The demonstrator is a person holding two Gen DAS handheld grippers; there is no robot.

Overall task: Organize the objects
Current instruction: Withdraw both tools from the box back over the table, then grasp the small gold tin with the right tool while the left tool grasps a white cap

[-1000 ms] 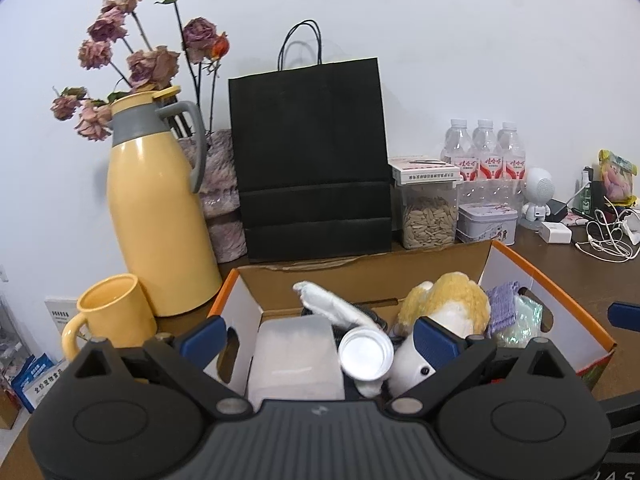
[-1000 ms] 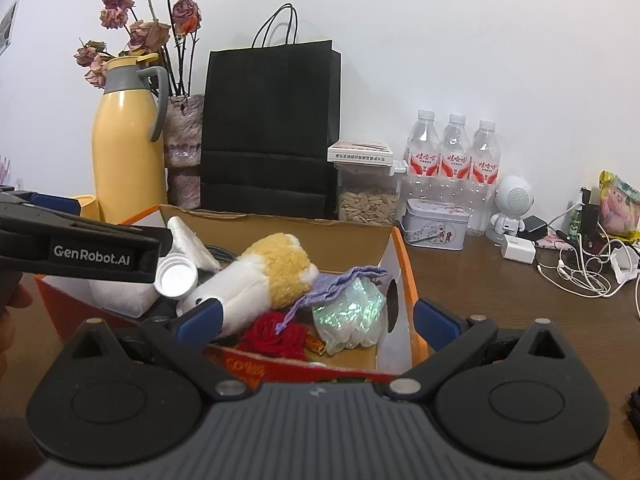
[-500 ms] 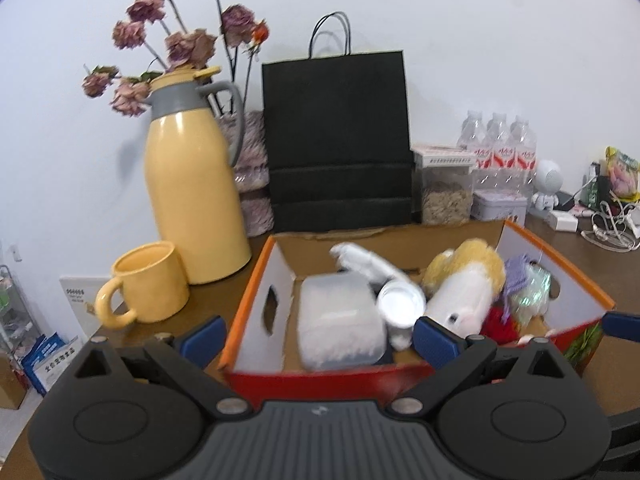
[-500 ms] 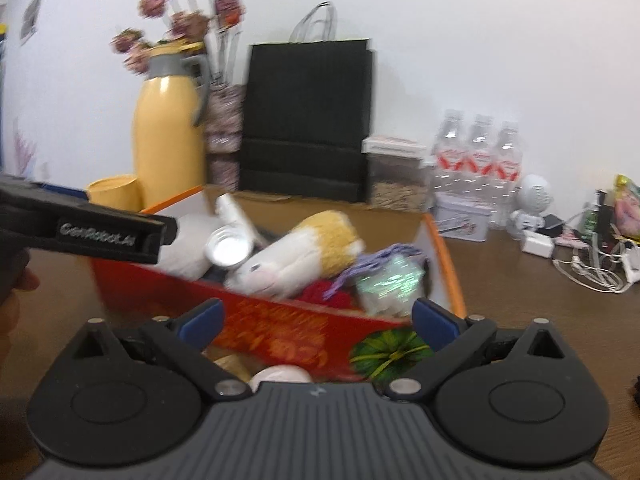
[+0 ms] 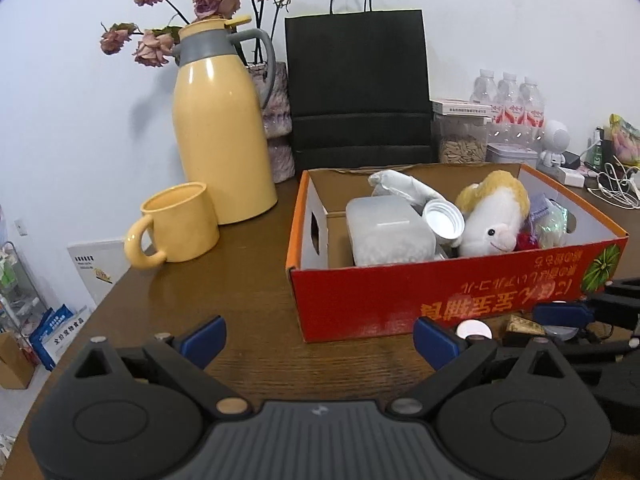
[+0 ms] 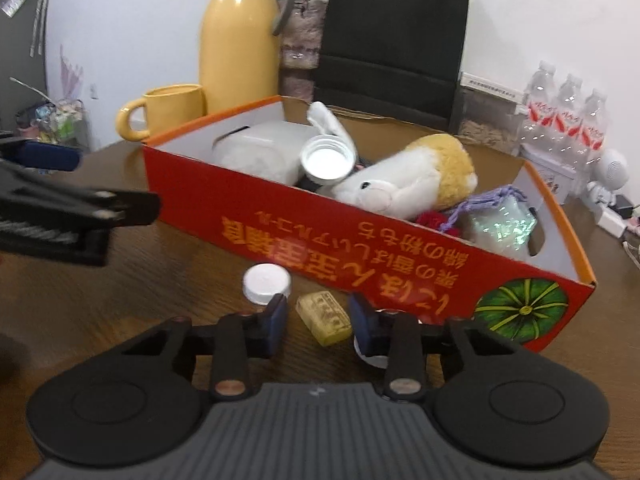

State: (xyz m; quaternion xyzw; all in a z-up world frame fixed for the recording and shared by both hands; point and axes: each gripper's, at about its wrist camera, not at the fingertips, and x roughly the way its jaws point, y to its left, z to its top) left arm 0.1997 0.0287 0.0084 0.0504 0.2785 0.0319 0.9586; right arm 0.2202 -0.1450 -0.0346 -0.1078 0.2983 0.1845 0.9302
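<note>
Wooden tabletop | right claw just narrowed around gold-wrapped block, pads not touching | left claw wide, empty

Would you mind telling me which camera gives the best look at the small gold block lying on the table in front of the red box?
The right wrist view: the gold block lies whole on the table between the right tool's fingers, its embossed top visible. In the left wrist view only a corner of it shows, behind the left tool's finger.

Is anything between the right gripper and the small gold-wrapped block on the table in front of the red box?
Nothing visible: the gold-wrapped block already lies between the right gripper fingers, whose jaws have just been closing. The white cap sits beside them.
</note>
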